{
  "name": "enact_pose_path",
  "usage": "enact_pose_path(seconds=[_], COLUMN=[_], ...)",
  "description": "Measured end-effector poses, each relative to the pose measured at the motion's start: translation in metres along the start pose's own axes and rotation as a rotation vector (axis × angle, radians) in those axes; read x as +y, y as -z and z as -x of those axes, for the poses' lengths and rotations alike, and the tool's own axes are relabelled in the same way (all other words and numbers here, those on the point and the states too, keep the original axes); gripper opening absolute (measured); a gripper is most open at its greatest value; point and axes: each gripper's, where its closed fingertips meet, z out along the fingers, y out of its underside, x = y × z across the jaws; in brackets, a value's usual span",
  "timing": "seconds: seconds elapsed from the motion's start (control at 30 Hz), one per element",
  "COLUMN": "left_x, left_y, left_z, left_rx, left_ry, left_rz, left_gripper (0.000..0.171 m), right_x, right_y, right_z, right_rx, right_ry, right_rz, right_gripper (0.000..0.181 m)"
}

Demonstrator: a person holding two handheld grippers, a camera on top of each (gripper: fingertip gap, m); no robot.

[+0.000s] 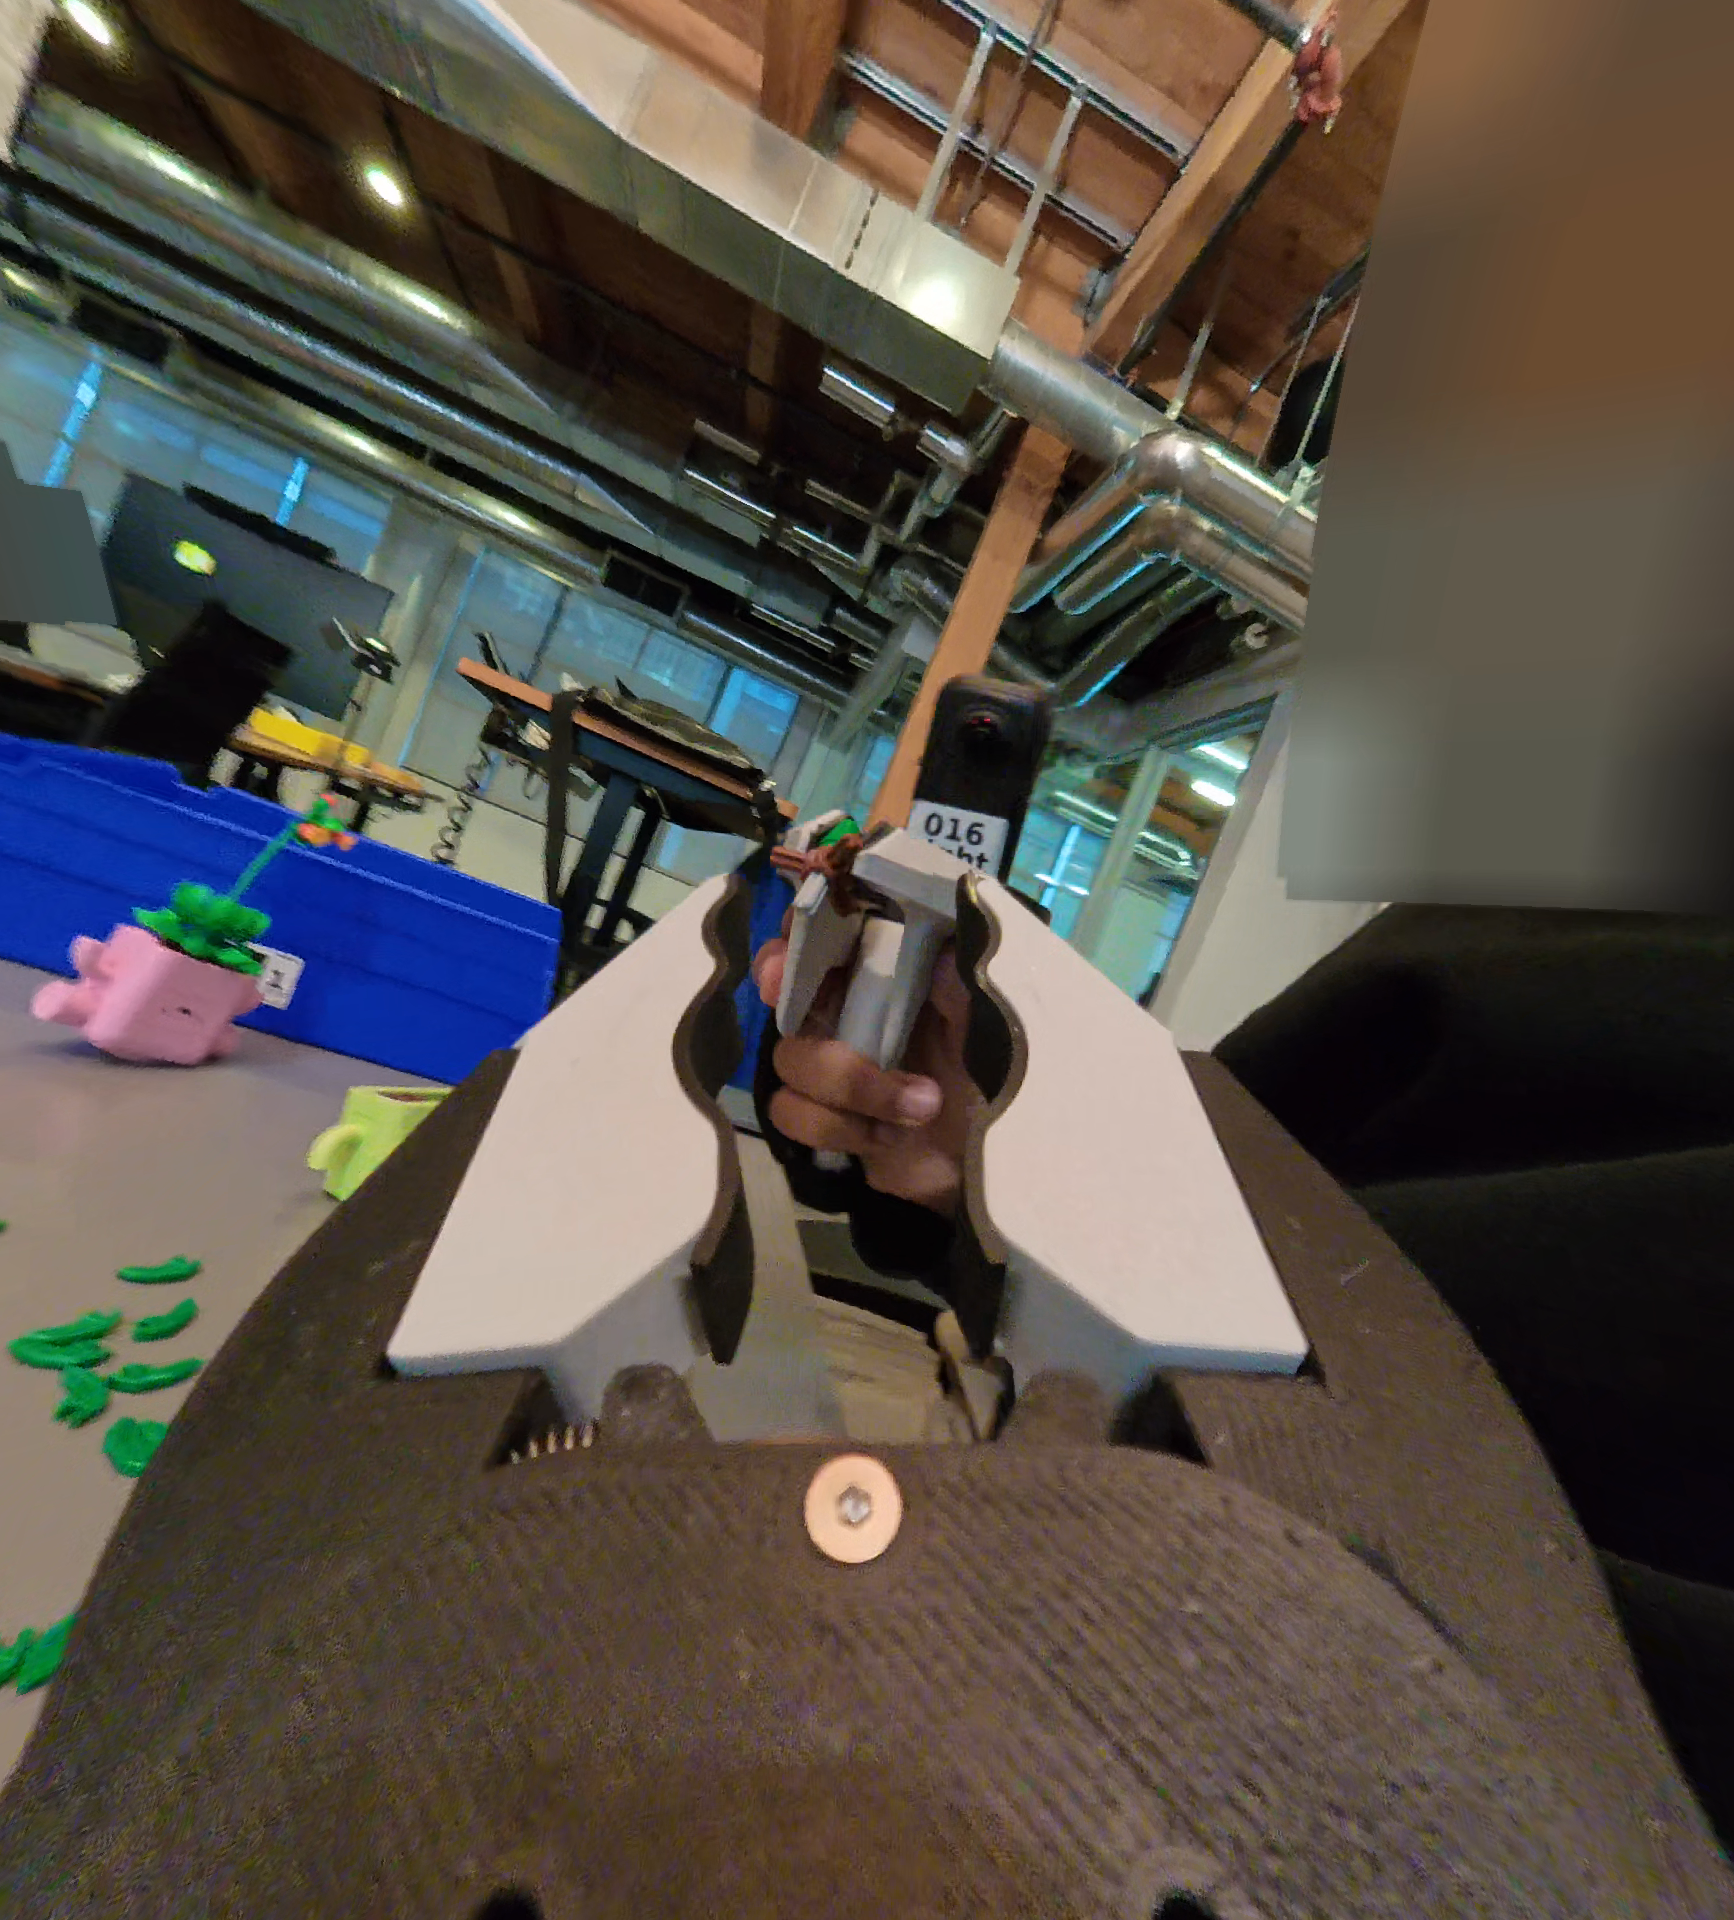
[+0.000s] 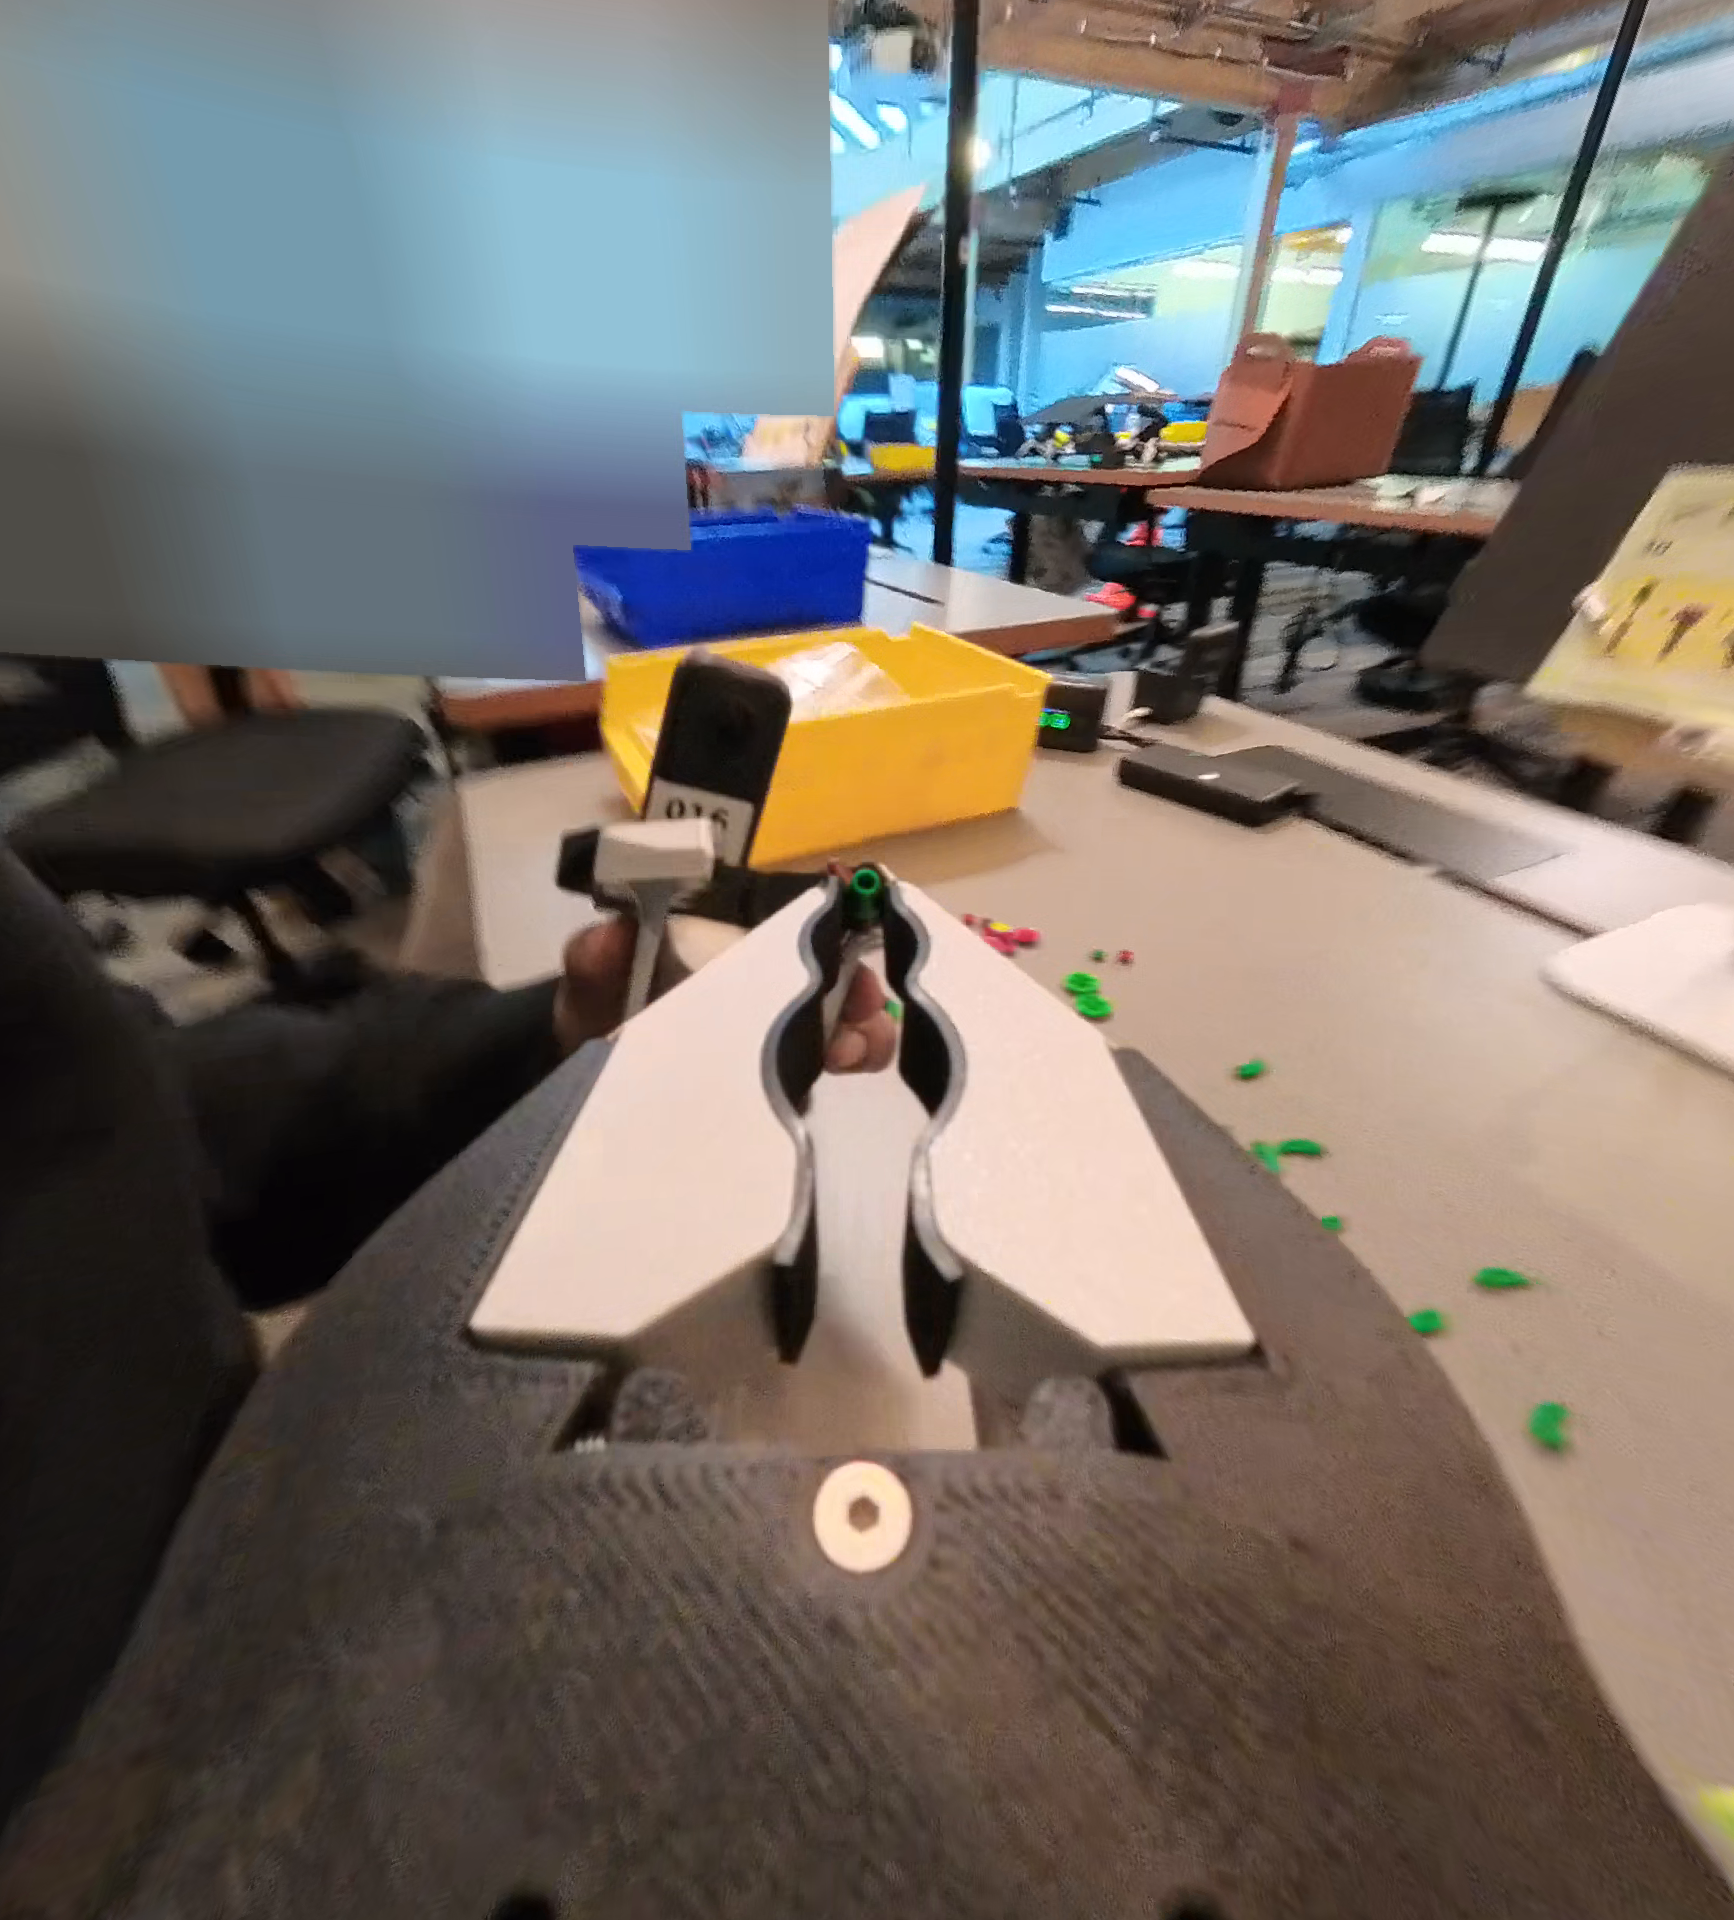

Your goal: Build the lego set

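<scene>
Right now the right gripper [image 2: 864, 902] pinches a tiny green piece [image 2: 865, 885]; the left gripper [image 1: 847, 904] is open and empty. Squeezing crookedly could pop it out.

pink pot [image 1: 151, 997] | green leaves [image 1: 73, 1351] (scattered) | blue bin [image 1: 406, 935] | yellow bin [image 2: 842, 758]

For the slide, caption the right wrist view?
Right gripper shut on a small green piece, above a grey table scattered with green pieces.
</scene>
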Motion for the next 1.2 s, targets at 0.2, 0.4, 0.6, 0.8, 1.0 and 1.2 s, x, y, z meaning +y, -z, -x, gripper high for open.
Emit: enact_pose_path(seconds=[0.2,0.4,0.6,0.8,1.0,1.2], left_x=[0.007,0.007,0.007,0.01,0.003,-0.042], left_y=[-0.004,-0.005,-0.004,-0.004,-0.001,0.04], left_z=[0.011,0.01,0.011,0.01,0.009,0.03], left_rx=[-0.139,-0.132,-0.127,-0.114,-0.104,-0.288], left_ry=[-0.19,-0.191,-0.187,-0.179,-0.171,-0.284], left_rz=[0.048,0.044,0.053,0.078,0.062,-0.05], left_gripper=[0.02,0.008,0.004,0.002,0.002,0.002], right_x=[-0.001,0.008,0.007,0.007,0.005,0.006], right_y=[0.0,-0.006,-0.006,-0.006,-0.005,-0.004], right_z=[-0.008,-0.005,-0.004,-0.004,-0.011,-0.015], right_rx=[-0.132,-0.131,-0.147,-0.147,-0.102,-0.087], right_ry=[-0.398,-0.381,-0.401,-0.402,-0.386,-0.396], right_rz=[-0.087,-0.031,-0.042,-0.042,-0.061,-0.068], right_gripper=[0.005,0.005,0.005,0.005,0.017,0.023])
